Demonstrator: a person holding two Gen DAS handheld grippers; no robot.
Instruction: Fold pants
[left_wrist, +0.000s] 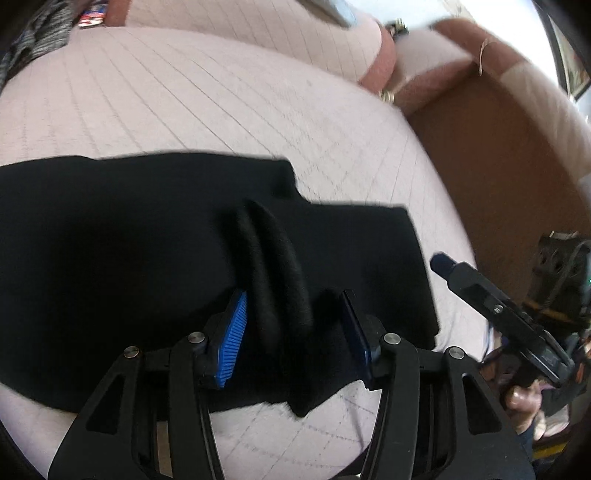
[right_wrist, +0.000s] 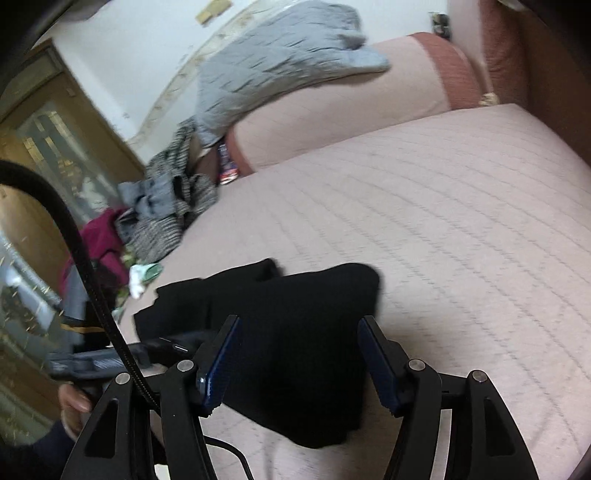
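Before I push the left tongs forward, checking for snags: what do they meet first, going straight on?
Probably the raised ridge of the black pants, bunched between the open left tongs; depth is uncertain.

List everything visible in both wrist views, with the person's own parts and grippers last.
pants: one, black, on the quilted cover, raised ridge of folds between the left gripper's fingers
quilted cover: one, pale pink, under the pants
bolster: one, pink with rust-red end, behind
blanket: one, grey, draped on the bolster
clothes pile: several, grey striped and maroon, cover's far-left edge
cabinet: one, wooden, left background
left gripper: black, blue pads, open astride the ridge
right gripper: black, blue pads, open over the pants
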